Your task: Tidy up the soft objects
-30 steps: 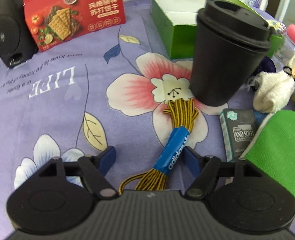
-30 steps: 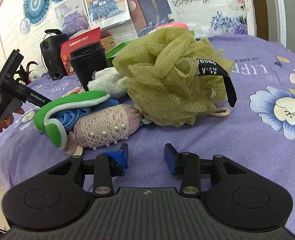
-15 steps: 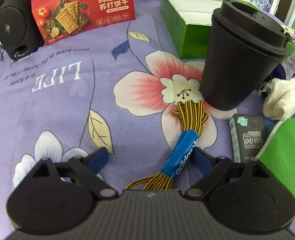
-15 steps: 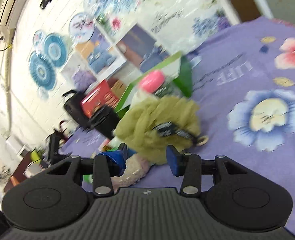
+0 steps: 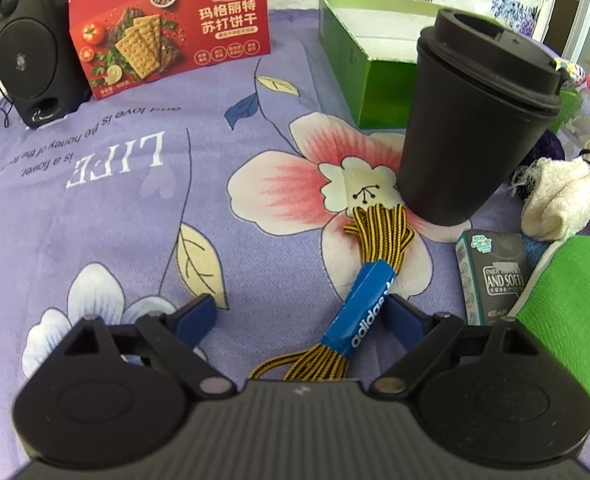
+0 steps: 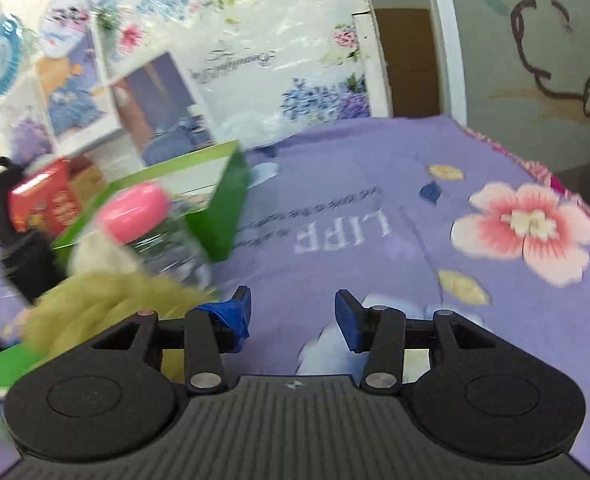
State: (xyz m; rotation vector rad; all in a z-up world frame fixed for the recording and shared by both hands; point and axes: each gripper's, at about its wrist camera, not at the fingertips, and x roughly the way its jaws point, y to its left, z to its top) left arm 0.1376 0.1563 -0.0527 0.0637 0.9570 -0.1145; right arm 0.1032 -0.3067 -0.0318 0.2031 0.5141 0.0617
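The soft objects lie scattered on a bed covered with a purple flowered sheet [image 5: 107, 208], and the one in hand is a bundle of yellow-and-black striped shoelaces with a blue paper band [image 5: 369, 296]. It lies between the fingers of the left gripper [image 5: 301, 316], whose jaws stand wide apart; the band sits just beside, perhaps touching, the right-hand blue finger, with much free sheet toward the other one. To take it well, I would judge that the gripper should shift so the band is centred, then close across the band rather than the loose loops, which would slip or splay. The far end of the laces lies at the foot of a black lidded plastic cup [image 5: 475, 120], so a straight lift looks safer than a drag, which could tip the cup.

The right gripper [image 6: 293, 312] hangs over bare sheet, its jaws opening with nothing between them. A pale green mesh bath sponge [image 6: 107, 304] lies just to its left, blurred.

Outward from the laces, toward the right edge of the bed: a small dark pack of tissues [image 5: 495, 276], a bright green cloth piece [image 5: 571, 312] and a cream fluffy towel bundle [image 5: 559, 196].

Of containers, an open green cardboard box [image 5: 375, 76] stands behind the cup; its white inside looks empty as far as can be seen. The cup is lidded, so its contents cannot be told. A red cracker box [image 5: 171, 28] stands closed near the far edge, beside a black speaker [image 5: 27, 52].
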